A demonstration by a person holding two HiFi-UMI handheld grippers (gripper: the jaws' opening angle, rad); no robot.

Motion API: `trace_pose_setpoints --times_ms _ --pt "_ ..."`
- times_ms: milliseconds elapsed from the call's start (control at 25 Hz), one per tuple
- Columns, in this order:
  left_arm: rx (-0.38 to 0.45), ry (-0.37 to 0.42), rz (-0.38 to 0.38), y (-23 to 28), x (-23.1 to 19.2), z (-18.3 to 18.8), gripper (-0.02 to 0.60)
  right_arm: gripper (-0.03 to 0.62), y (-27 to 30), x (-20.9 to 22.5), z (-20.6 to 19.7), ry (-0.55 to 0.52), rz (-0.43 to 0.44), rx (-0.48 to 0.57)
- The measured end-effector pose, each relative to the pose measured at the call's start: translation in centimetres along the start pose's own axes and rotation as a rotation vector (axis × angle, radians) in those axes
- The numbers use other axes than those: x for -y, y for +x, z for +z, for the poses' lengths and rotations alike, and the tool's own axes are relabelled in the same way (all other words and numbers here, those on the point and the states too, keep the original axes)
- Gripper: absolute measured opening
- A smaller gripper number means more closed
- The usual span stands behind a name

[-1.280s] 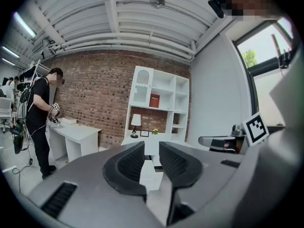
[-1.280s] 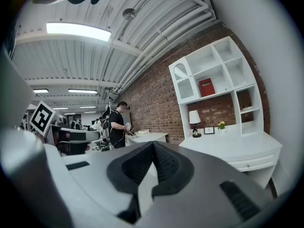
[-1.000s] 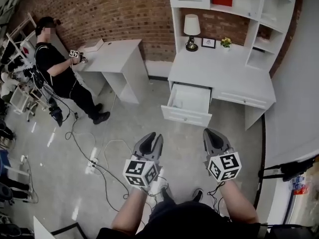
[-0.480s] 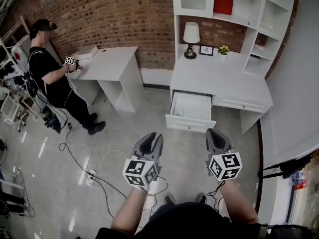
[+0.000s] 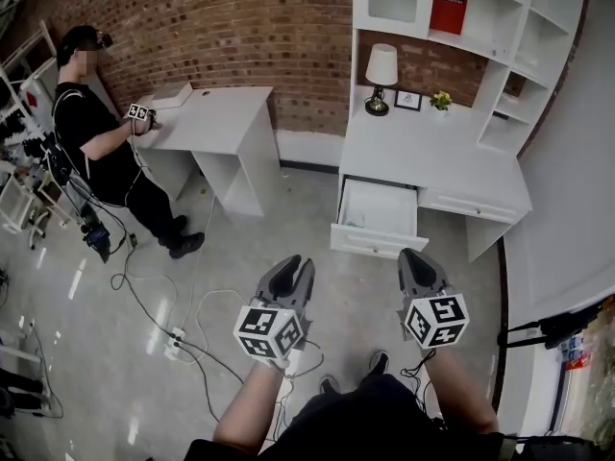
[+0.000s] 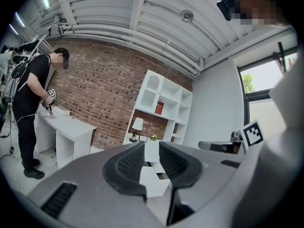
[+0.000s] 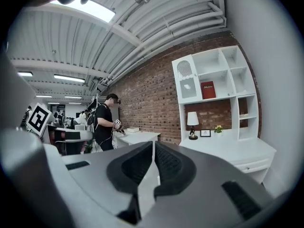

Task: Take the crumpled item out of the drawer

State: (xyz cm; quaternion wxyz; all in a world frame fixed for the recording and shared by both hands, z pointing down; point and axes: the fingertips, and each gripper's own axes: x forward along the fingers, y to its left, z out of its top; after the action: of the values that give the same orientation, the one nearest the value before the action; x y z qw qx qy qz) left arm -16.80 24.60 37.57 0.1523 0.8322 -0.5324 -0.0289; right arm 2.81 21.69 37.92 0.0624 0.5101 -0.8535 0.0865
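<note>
An open white drawer (image 5: 379, 219) juts from the white desk (image 5: 432, 161) by the brick wall, well ahead of both grippers. Its inside looks pale, and I cannot make out a crumpled item in it. My left gripper (image 5: 291, 271) hangs over the floor at lower centre, its jaws apart with nothing between them. In the left gripper view the left gripper (image 6: 152, 146) frames the desk (image 6: 151, 152) through that gap. My right gripper (image 5: 415, 259) is shut and empty, level with the left one. Seen from the right gripper view, the right gripper (image 7: 154, 144) points towards the brick wall left of the desk (image 7: 237, 148).
A person in black (image 5: 96, 137) stands at a white table (image 5: 216, 123) on the left. Cables and a power strip (image 5: 178, 329) lie on the floor. A lamp (image 5: 381, 75), a small plant (image 5: 441, 101) and a red book (image 5: 448, 8) sit on the desk unit.
The head view has shifted, so the desk and drawer now sit a little further right and lower. Both grippers keep nearly the same place and jaw stance.
</note>
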Motion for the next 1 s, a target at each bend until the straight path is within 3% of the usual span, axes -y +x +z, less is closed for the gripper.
trace_pose_setpoints --times_ms 240,560,1000 --pt "-0.02 -0.008 0.042 1.9 -1.5 -0.7 0.092 0.003 3.5 1.9 -0.9 0.041 0.002 -0.012" --pt "-0.032 0.021 0.158 7.4 -4.8 0.8 0.092 0.003 11.7 4.7 -0.4 0.067 0.111 -0.013" --pt "-0.06 0.046 0.218 16.3 -3.9 1.7 0.092 0.003 18.9 11.9 0.9 0.121 0.197 -0.03"
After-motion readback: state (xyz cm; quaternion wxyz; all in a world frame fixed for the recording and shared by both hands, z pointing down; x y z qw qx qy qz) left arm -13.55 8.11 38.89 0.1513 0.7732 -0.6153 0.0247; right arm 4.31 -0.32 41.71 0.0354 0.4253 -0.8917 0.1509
